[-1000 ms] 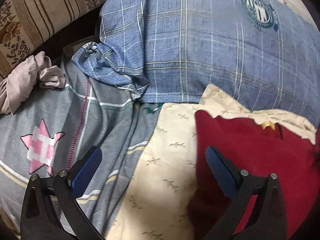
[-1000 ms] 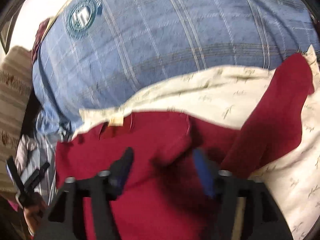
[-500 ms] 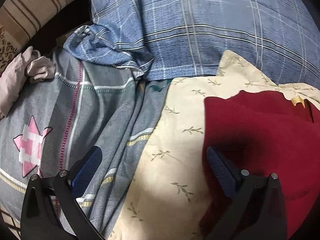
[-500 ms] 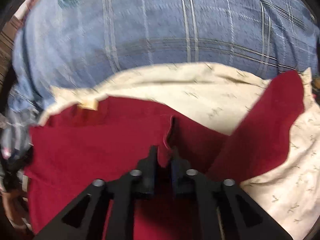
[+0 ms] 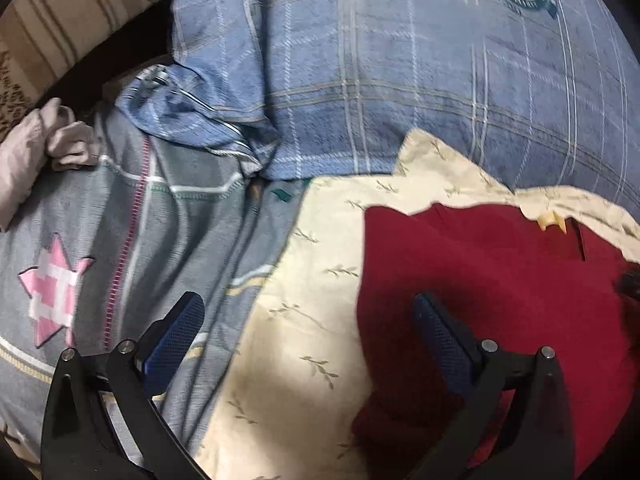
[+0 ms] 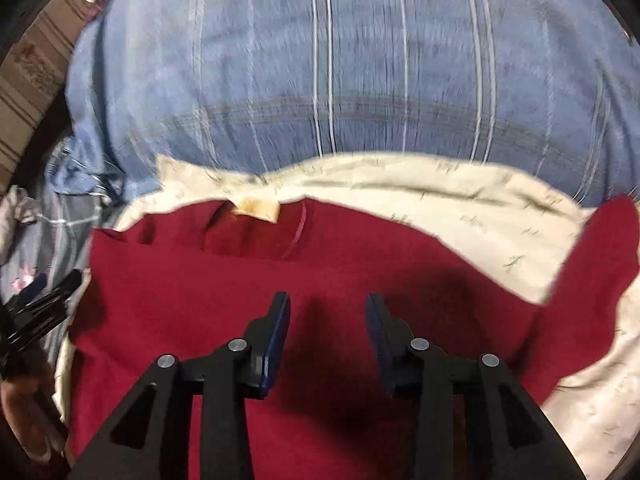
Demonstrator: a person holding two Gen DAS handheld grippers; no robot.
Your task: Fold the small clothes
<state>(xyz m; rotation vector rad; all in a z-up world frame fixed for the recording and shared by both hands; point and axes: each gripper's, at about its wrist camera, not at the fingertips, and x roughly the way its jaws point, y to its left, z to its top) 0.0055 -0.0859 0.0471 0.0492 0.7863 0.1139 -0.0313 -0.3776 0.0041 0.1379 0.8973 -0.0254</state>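
The red garment point(image 6: 360, 280) lies flat on the cream cloth point(image 6: 440, 200). The right gripper point(image 6: 327, 320) hovers above it, jaws apart, holding nothing. The left gripper point(image 5: 308, 320) is spread wide, empty.

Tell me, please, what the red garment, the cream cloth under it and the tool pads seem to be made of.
Red garment: soft matte knit, probably cotton jersey; it drapes limply and shows no sheen. Cream cloth: thin woven fabric, matte, with small printed sprigs. Pads of the right tool: dark blue and grid-textured in the left wrist view, likely rubber, on black arms that look like plastic.
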